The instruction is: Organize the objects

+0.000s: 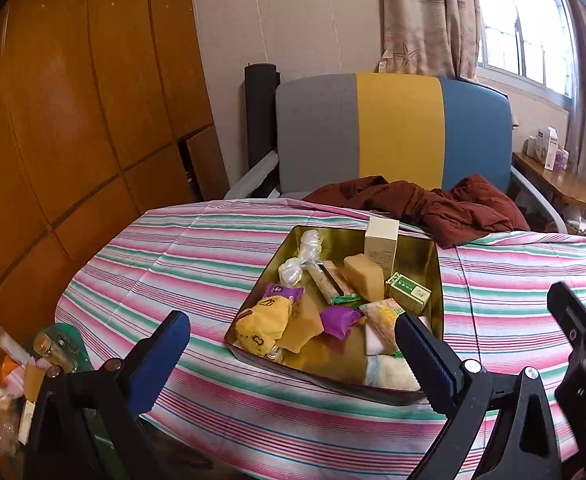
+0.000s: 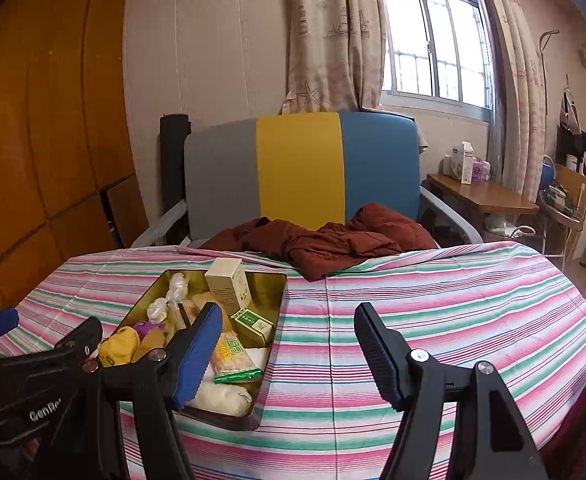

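Bottles (image 1: 53,350) off the table edge, only in left wrist view

**Open cloth to the right of the tin, clutter at the back and far left**

In the right wrist view, the striped tablecloth (image 2: 433,320) lies bare across the centre and right of the frame, leaving wide room to pass. The gold tin (image 2: 279,300) at lower left is crowded with packets; a tall cream box (image 2: 227,286) stands upright at its far end and rises above the rim. A rumpled dark red garment (image 2: 333,244) blocks the table's far edge, with the chair back (image 2: 301,168) just behind. In the left wrist view, bare cloth fills the centre left, and bottles (image 1: 53,350) crowd the lower left corner.
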